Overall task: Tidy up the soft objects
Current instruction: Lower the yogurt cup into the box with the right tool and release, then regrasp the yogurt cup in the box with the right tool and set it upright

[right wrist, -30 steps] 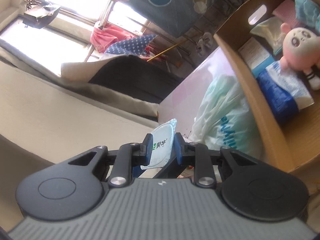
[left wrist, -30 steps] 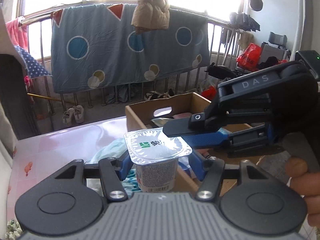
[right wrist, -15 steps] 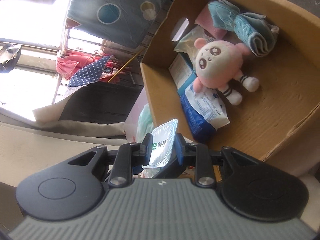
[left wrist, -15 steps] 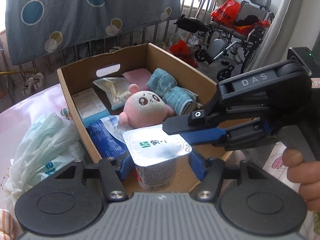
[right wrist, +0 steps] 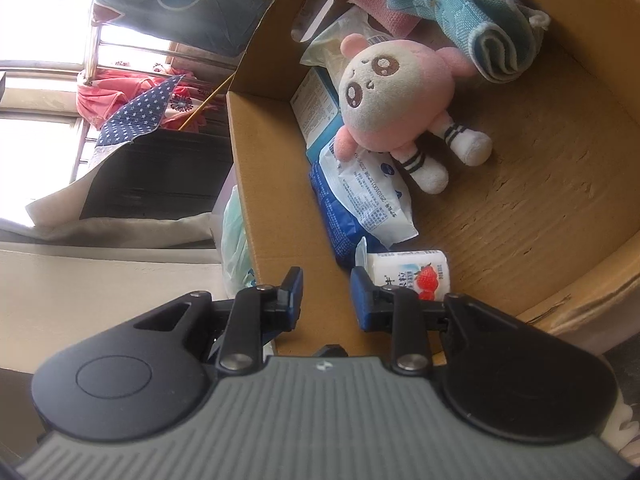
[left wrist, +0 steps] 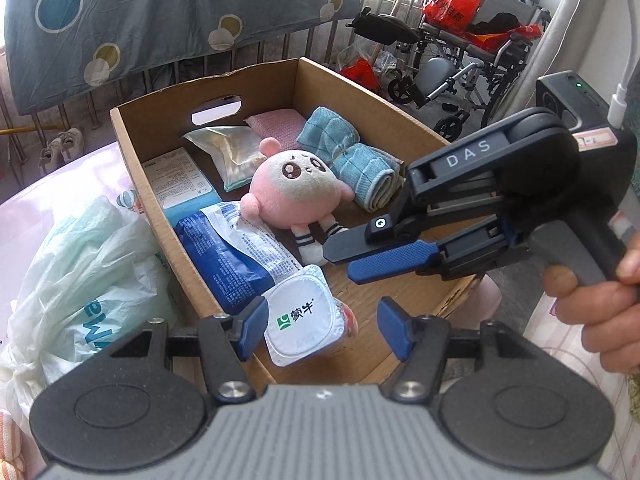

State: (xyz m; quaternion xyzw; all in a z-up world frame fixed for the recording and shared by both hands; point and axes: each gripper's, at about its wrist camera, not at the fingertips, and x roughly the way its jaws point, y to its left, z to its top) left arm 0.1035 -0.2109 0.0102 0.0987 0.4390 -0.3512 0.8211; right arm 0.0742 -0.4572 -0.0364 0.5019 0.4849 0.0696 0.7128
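Observation:
A white yogurt cup (left wrist: 306,316) with a foil lid lies on its side in the near corner of a cardboard box (left wrist: 168,216), also in the right wrist view (right wrist: 408,276). My left gripper (left wrist: 322,330) is open just above it, not touching. My right gripper (right wrist: 326,294) is open over the box's near wall; in the left wrist view it (left wrist: 336,264) hovers above the box. The box holds a pink plush doll (left wrist: 298,188), a rolled teal towel (left wrist: 352,160), a pink cloth (left wrist: 280,120), a blue wipes pack (left wrist: 236,256) and a clear bag (left wrist: 232,156).
A pale green plastic bag (left wrist: 80,292) lies against the box's left outer wall on a pink table (left wrist: 48,204). A wheelchair (left wrist: 460,64) and a railing hung with a blue blanket (left wrist: 160,12) stand behind.
Both grippers moved over the box and opened. The yogurt cup, held by the left gripper with the right pinching its lid, now lies on its side in the box.

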